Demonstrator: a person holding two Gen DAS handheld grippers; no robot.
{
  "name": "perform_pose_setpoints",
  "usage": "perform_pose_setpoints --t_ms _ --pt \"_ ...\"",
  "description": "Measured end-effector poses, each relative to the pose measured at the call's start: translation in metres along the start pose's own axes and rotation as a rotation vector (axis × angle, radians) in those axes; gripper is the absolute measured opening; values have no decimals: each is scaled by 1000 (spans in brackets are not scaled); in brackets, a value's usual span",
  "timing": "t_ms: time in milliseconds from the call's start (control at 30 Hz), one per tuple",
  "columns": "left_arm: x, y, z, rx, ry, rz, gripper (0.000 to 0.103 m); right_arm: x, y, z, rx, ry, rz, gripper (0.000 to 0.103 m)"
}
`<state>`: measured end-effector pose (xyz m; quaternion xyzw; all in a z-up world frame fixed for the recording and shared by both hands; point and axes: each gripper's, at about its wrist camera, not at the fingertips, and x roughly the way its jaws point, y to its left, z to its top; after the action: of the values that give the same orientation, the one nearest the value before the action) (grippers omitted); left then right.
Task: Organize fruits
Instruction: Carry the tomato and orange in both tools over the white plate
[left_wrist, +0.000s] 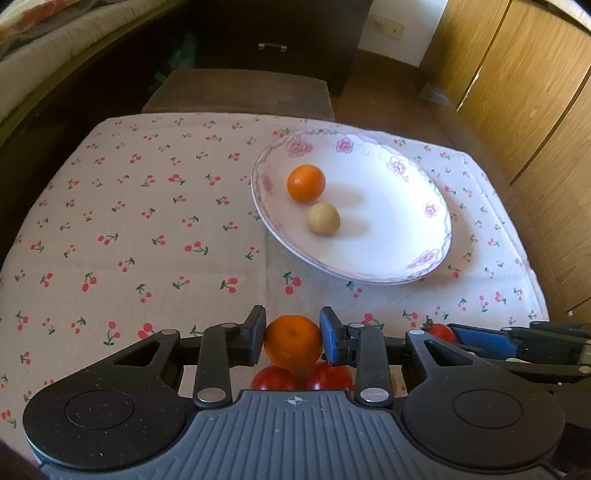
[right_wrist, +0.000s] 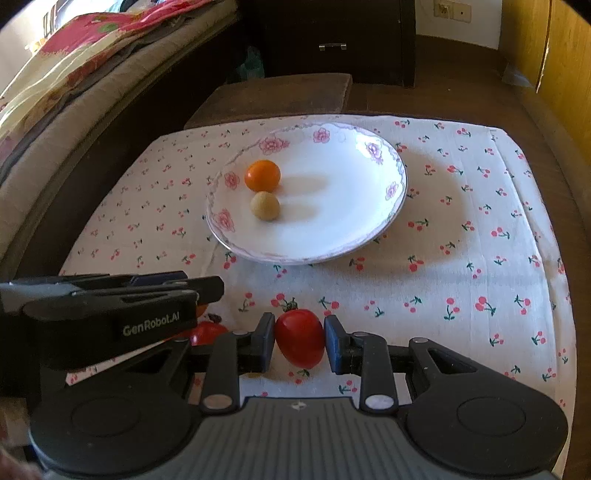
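Observation:
My left gripper (left_wrist: 293, 341) is shut on an orange mandarin (left_wrist: 293, 341) at the near edge of the table. Two red tomatoes (left_wrist: 275, 378) lie just behind it on the cloth. My right gripper (right_wrist: 300, 343) is shut on a red tomatoes-like fruit, a red tomato (right_wrist: 300, 343), right beside the left gripper. A white floral plate (left_wrist: 391, 236) stands further back and holds an orange mandarin (left_wrist: 306, 183) and a small beige round fruit (left_wrist: 324, 219). The plate (right_wrist: 332, 236) also shows in the right wrist view with both fruits (right_wrist: 262, 175).
The table has a white cherry-print cloth (left_wrist: 147, 221). A brown stool (left_wrist: 236, 92) stands behind the table, a bed (right_wrist: 74, 92) to the left, wooden cabinets (left_wrist: 535, 92) to the right. Another red tomato (right_wrist: 207, 332) lies under the left gripper's body.

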<state>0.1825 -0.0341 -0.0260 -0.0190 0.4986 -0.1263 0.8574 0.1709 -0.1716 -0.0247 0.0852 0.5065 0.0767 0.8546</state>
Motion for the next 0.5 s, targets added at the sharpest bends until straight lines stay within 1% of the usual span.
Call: perform_pose_setpoints --t_ms 500 --pt "-10 -2 13 -29 -34 -34 40 -5 -2 16 30 -42 17 30"
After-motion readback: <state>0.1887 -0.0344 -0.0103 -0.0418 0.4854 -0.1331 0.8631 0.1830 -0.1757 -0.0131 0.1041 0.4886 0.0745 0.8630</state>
